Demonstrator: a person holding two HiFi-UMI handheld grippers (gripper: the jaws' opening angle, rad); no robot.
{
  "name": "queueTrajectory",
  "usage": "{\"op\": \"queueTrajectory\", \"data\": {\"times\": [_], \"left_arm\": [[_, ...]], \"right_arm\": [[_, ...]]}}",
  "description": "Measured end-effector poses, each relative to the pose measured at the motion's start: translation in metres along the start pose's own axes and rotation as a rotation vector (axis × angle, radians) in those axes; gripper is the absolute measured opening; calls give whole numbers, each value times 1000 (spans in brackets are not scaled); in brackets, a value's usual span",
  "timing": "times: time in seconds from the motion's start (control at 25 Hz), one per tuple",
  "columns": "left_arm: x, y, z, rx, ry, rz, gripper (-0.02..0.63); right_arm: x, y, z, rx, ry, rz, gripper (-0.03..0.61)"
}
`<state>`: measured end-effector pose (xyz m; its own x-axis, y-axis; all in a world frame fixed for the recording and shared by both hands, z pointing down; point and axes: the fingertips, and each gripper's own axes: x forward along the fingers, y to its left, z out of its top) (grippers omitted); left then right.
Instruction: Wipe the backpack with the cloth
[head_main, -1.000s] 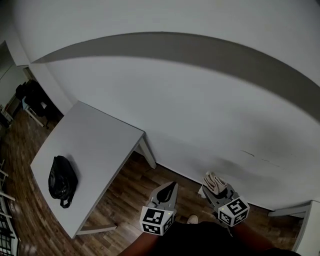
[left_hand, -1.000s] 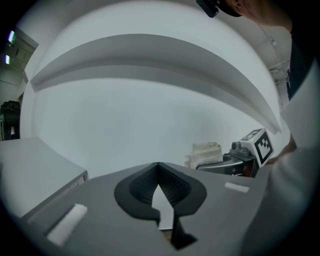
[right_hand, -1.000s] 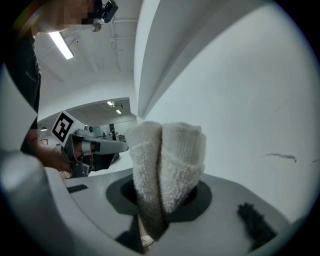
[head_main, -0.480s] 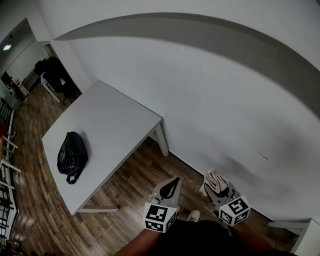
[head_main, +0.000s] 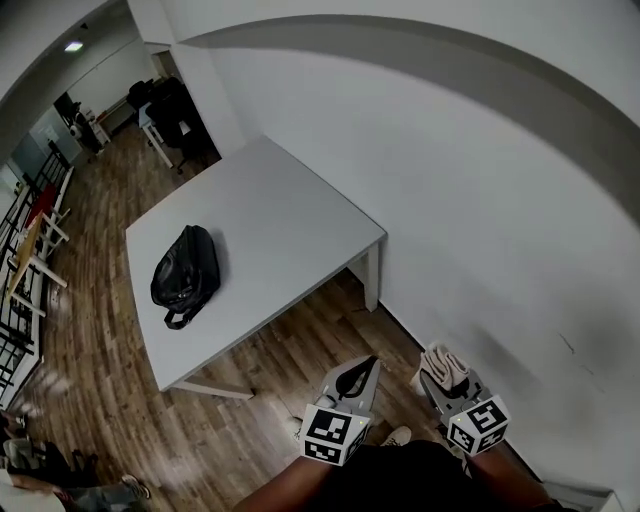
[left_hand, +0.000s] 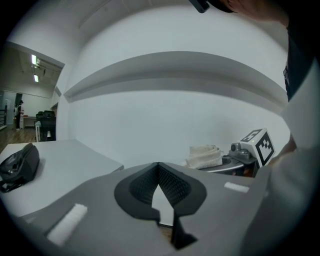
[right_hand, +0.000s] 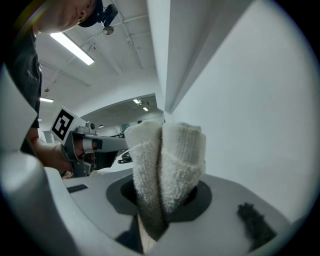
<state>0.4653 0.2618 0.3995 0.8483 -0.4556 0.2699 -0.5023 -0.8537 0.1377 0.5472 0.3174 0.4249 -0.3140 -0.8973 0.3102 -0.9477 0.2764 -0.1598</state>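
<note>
The backpack (head_main: 186, 272), black and lying flat, rests on a white table (head_main: 285, 205) toward the table's nine o'clock edge in the head view. From the two tongs it sits at about ten o'clock, well apart from both. The table stands on a wooden floor (head_main: 290, 350) with one side near a white wall (head_main: 480, 190).

Both tongs are at the six o'clock edge of the head view, side by side and over the floor, not over the table. The left gripper (head_main: 366, 366) points toward twelve to one o'clock. In its own view the jaw tips are pressed together with nothing between them, and the backpack shows far off at nine o'clock on the tabletop.

The right gripper (head_main: 443, 382) is just beside the left one, at its three o'clock. Its jaws are clamped on the cloth (head_main: 444, 360), a folded pale towel that stands up out of them in two thick folds. The cloth is near the wall and touches neither the backpack nor the table. A light shoe (head_main: 397, 436) shows between the tongs at the bottom.
</note>
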Motion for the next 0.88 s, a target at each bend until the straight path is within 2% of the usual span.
{"op": "queueTrajectory", "data": {"times": [0.32,0.44,0.88], "left_arm": [[-71,87,-38,-90,15,201,6],[-89,110,-46,-103,18,230,6],[-136,171,-31,-87,-18,278,6]], "right_arm": [[74,58,3,-55,30,150,98],[100,80,0,-68,37,188,98],[157,142,19,-102,32,259,98]]}}
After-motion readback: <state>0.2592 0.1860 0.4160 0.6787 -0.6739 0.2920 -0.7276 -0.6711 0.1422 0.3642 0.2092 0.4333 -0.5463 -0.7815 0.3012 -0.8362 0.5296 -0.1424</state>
